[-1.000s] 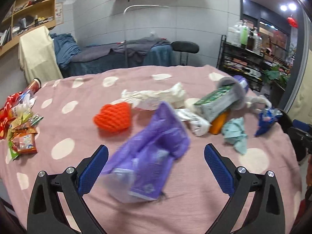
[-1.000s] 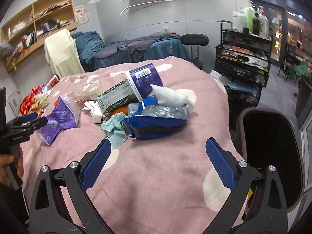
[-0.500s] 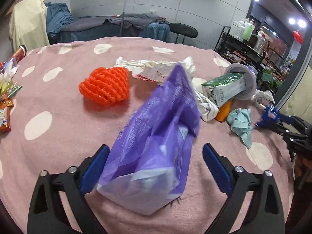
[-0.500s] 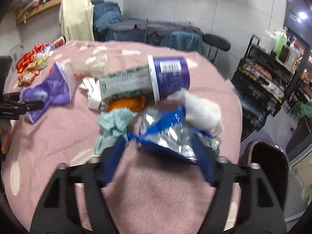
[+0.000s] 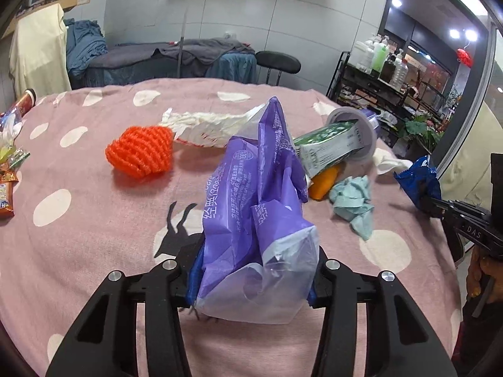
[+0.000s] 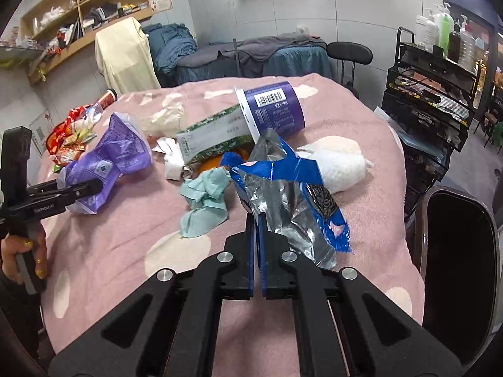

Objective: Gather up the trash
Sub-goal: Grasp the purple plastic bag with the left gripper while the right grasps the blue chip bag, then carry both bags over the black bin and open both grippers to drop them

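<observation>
A crumpled purple plastic bag (image 5: 261,188) stands up from the pink dotted tablecloth (image 5: 94,226). It sits between the fingers of my left gripper (image 5: 256,260), whose jaws are closing, and both pads press into its lower end. From the right wrist view the same purple bag (image 6: 119,154) shows at the left, in the left gripper (image 6: 94,185). My right gripper (image 6: 257,220) is shut on the edge of a blue and silver foil wrapper (image 6: 283,176), which hangs to the right of its fingers. That blue wrapper (image 5: 418,179) also shows at the right edge of the left wrist view.
An orange foam net (image 5: 140,150), white crumpled paper (image 5: 204,125), a green carton (image 6: 213,138), a purple tub (image 6: 273,106), a teal tissue (image 6: 204,201) and a white foam sleeve (image 6: 339,163) lie mid-table. Snack packets (image 6: 69,135) sit far left. A dark bin (image 6: 452,251) stands beside the table's right edge.
Both grippers went from wide open to closed. The left closed in around the purple bag, which now stands taller. The right pinched the blue foil wrapper and lifted its edge.
</observation>
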